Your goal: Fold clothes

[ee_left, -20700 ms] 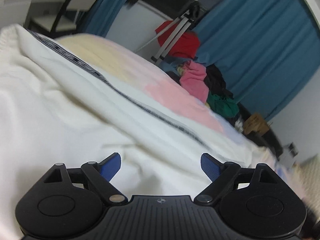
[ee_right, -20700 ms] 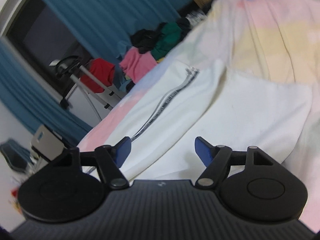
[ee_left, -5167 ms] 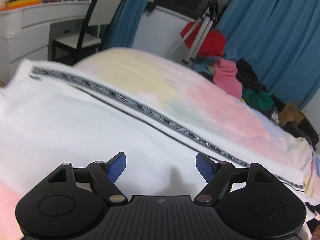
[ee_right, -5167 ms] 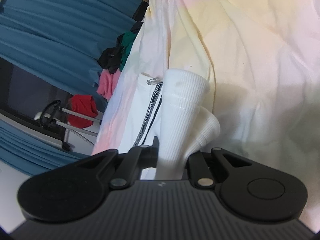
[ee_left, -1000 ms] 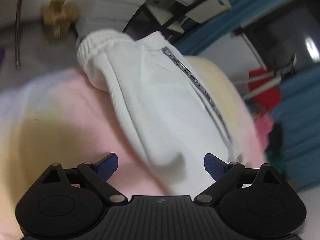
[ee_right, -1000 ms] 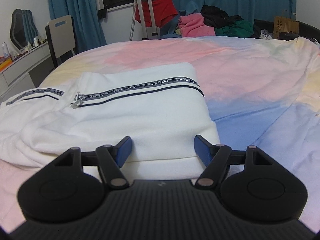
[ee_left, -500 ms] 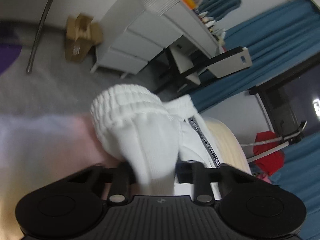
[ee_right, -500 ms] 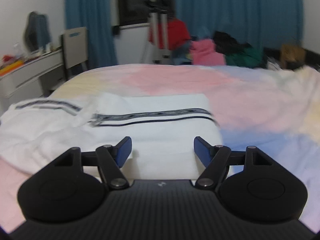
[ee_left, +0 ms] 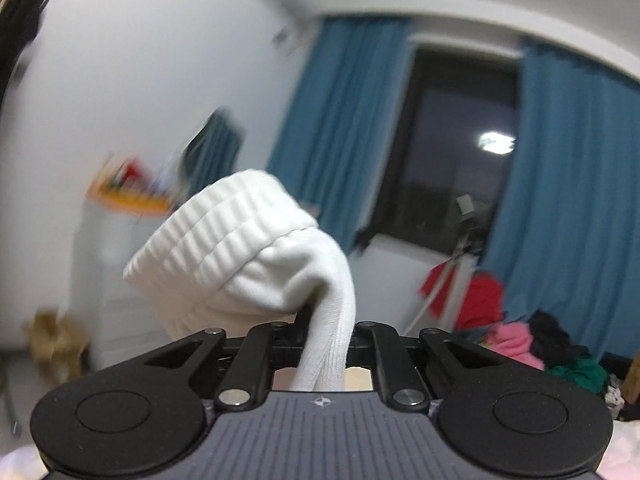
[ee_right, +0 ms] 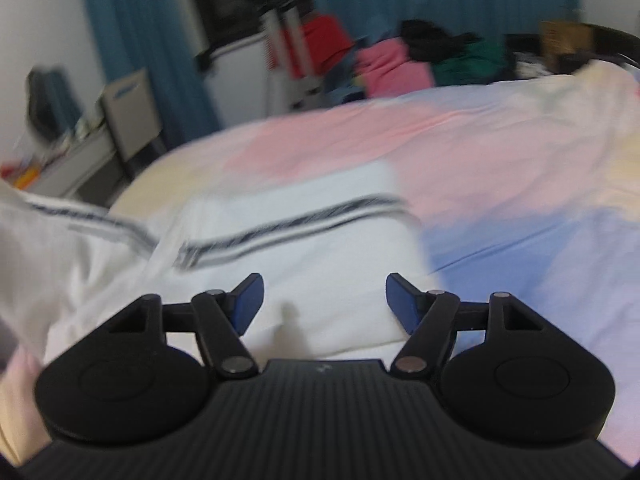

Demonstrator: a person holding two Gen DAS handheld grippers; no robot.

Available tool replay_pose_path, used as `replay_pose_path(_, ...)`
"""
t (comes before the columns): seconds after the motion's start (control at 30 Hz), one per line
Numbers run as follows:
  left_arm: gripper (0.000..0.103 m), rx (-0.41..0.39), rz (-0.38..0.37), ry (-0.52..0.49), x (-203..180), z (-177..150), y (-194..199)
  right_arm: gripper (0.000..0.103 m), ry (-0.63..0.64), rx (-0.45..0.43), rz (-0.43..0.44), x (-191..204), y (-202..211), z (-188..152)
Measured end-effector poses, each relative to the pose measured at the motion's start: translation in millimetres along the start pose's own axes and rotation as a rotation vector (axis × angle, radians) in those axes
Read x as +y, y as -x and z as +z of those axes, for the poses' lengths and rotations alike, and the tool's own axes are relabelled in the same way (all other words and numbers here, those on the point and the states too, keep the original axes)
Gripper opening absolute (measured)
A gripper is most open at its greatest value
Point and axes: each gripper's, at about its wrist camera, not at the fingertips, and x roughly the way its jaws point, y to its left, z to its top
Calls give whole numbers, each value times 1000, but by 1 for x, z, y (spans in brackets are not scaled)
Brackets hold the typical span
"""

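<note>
The left gripper (ee_left: 326,338) pinches a white ribbed cuff (ee_left: 224,236) before blue curtains (ee_left: 344,128). The right gripper (ee_right: 324,300) gapes empty over the pastel bedsheet (ee_right: 500,168) at frame centre.

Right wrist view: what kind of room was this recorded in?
Most likely a bedroom: a bed with a pastel sheet, blue curtains and a pile of clothes behind it.

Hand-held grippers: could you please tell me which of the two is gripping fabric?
The left hand-held gripper, shut on the white ribbed cuff; the right hand-held gripper is open and empty.
</note>
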Motion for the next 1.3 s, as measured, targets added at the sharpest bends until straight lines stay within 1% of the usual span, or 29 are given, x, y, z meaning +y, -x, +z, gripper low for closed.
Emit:
replay_pose_path(0.13,11,-104,-86,-173,-108,-19,17,70,-113,-90,-44,-39,21,23)
replay_pose_path(0.23,11,-164,-163,-345,-179,-60,32,70,-219,-138,-58,-72,31,35)
replay_pose_path(0.3,11,-177,-224,-472,-214,-98,42,72,-298,-162,-60,-96,36,39)
replay_pose_path(0.33,11,-171,-259,-535,-230,-121,46,72,-342,-170,-59,-106,37,39)
replay_pose_path(0.4,11,-130,-346,-690,-257,-173,53,72,-428,-170,-40,-126,35,38)
replay_pose_path(0.43,11,-92,-389,-776,-268,-197,55,72,-468,-167,-26,-134,33,37)
replay_pose_path(0.5,11,-18,-470,-940,-287,-241,59,72,-509,-168,-8,-145,30,34)
replay_pose_path(0.57,12,17,-507,-1030,-295,-267,60,72,-542,-160,20,-152,27,30)
replay_pose_path(0.6,14,12,-508,-1028,-295,-268,59,72,-566,-142,62,-154,23,28)
replay_pose_path(0.63,20,11,-510,-1025,-296,-268,58,72,-590,-124,104,-157,19,26)
replay_pose_path(0.67,25,30,-514,-1017,-296,-264,55,72,-613,-106,146,-159,14,25)
replay_pose_path(0.73,57,56,-512,-1025,-296,-257,50,72,-653,-73,211,-157,4,21)
replay_pose_path(0.8,70,67,-531,-1058,-285,-247,48,72,-664,-32,250,-153,-8,20)
replay_pose_path(0.83,78,75,-546,-1067,-268,-239,46,72,-667,-8,261,-149,-14,18)
replay_pose_path(0.87,82,95,-557,-1068,-248,-230,42,74,-670,17,264,-147,-21,16)
replay_pose_path(0.9,82,123,-559,-1071,-229,-221,40,79,-673,41,266,-144,-28,15)
replay_pose_path(0.93,81,153,-559,-1065,-213,-213,36,82,-679,56,250,-144,-34,13)
replay_pose_path(0.97,80,182,-542,-1051,-201,-206,32,82,-684,70,234,-143,-40,12)
replay_pose_path(1.0,75,211,-525,-1038,-188,-199,28,82,-691,78,217,-143,-45,9)
replay_pose_path(1.03,73,238,-508,-1022,-176,-193,23,82,-701,83,214,-143,-51,7)
replay_pose_path(1.07,72,263,-492,-998,-165,-190,17,83,-717,92,219,-143,-59,5)
replay_pose_path(1.1,67,284,-477,-974,-153,-185,11,83,-739,85,245,-143,-66,1)
replay_pose_path(1.17,64,291,-466,-927,-131,-176,4,82,-763,70,290,-141,-77,-4)
replay_pose_path(1.2,63,291,-457,-899,-122,-172,3,81,-765,64,310,-138,-82,-5)
replay_pose_path(1.23,61,296,-459,-867,-116,-167,3,81,-728,72,311,-133,-85,-3)
replay_pose_path(1.27,60,300,-460,-834,-111,-163,2,74,-692,79,311,-128,-88,0)
replay_pose_path(1.3,57,305,-462,-801,-105,-158,2,71,-648,70,290,-122,-84,2)
